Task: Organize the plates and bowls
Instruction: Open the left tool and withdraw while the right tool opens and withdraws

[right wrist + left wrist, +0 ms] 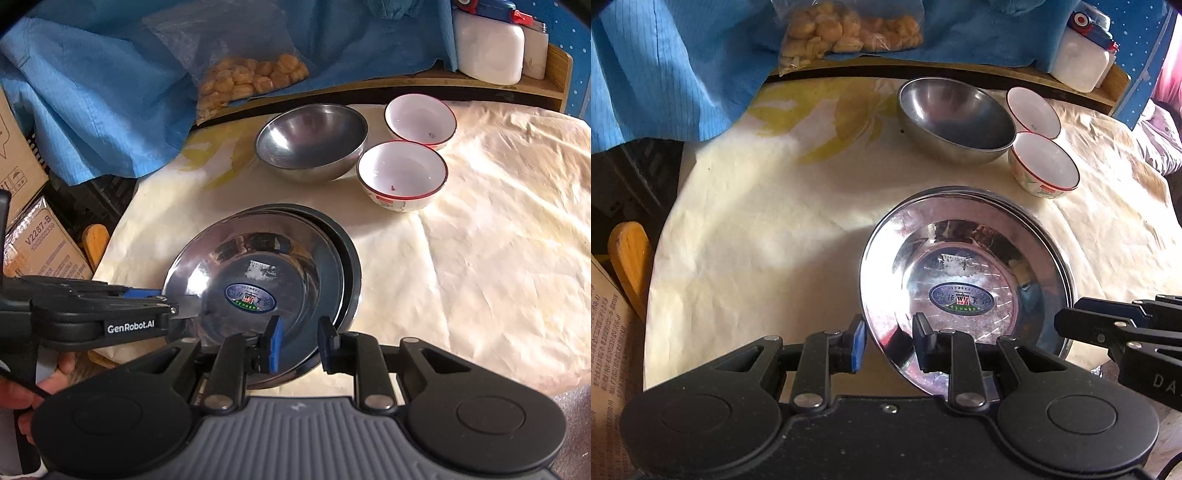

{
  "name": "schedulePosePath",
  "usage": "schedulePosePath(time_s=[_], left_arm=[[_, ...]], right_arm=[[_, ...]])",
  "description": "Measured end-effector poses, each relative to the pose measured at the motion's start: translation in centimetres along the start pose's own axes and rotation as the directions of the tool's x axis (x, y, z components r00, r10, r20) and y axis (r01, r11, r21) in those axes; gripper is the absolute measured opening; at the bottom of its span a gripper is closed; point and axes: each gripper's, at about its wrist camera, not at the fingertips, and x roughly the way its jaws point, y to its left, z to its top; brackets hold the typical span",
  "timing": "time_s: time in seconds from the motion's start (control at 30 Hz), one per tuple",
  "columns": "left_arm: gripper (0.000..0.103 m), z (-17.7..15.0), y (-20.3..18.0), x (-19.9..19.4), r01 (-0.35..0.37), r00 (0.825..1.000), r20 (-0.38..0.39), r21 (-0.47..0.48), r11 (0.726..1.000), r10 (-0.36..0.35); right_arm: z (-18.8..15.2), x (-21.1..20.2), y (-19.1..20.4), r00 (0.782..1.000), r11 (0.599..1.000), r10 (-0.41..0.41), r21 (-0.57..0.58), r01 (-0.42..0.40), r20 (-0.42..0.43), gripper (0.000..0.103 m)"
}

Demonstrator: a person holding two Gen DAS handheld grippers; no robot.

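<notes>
Left gripper (889,341): fingers astride the near-left rim of the top steel plate (964,280), one outside and one inside; a gap shows between the pads and the metal, so the fingers stand apart, not clamped. In the right wrist view this gripper (184,308) enters from the left and meets the same rim.
Right gripper (299,341): fingers apart, over the near edge of the plate stack; contact cannot be judged. Its linkage shows at the right edge of the left wrist view.
Top steel plate: shiny, with an oval blue label at its centre, tilted up on its near-left side and resting on the stack beneath.
Lower plates (349,258): darker rims show past the far-right edge of the top plate; the count cannot be told.
Steel bowl (956,120): upright, beyond the plates, well apart from them.
Near white bowl (1045,166): red-rimmed, upright, just beside the steel bowl on its right.
Far white bowl (1032,112): red-rimmed, upright, behind the near one and close to it.
Tabletop (480,258): covered with a creased cream sheet bearing a yellow print at the far left.
Blue cloth (665,66): draped along the far and left side.
Bag of snacks (846,31): clear plastic, lying on the blue cloth.
White container (487,46): on a wooden shelf at the far right.
Cardboard boxes (40,243): to the left, below the tabletop edge.
</notes>
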Motion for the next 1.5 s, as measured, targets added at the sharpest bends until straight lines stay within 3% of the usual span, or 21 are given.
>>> schedulePosePath(time_s=[0.3,0.63,0.83,1.03,1.23,1.5], left_arm=[[0.033,0.3,0.2,0.2,0.015,1.0,-0.008,-0.015,1.0,-0.015],[0.074,0.7,0.7,-1.0,-0.012,1.0,0.024,-0.029,1.0,0.012],[0.084,0.8,1.2,-2.0,-0.033,0.998,0.049,-0.068,0.997,0.037],[0.096,0.6,2.0,-4.0,-0.03,0.99,0.135,-0.118,0.993,0.046],[0.099,0.7,2.6,-4.4,-0.028,0.978,0.2,-0.111,0.993,0.05],[0.099,2.6,3.9,-4.2,0.049,0.966,0.258,-0.126,0.991,-0.015]], right_arm=[[0.0,-0.4,-0.4,0.999,1.0,-0.025,0.015,0.025,0.02,0.029],[0.2,-0.9,-0.9,0.998,0.999,-0.036,0.043,0.034,0.044,0.066],[0.2,-1.5,-1.0,0.997,0.998,-0.047,0.054,0.044,0.066,0.088],[0.0,-2.5,-1.1,0.989,0.996,-0.062,0.065,0.053,0.135,0.103],[-0.2,-2.9,-1.3,0.981,0.992,-0.105,0.093,0.091,0.162,0.103],[-0.5,-3.4,-1.5,0.981,0.988,-0.101,0.131,0.08,0.164,0.103]])
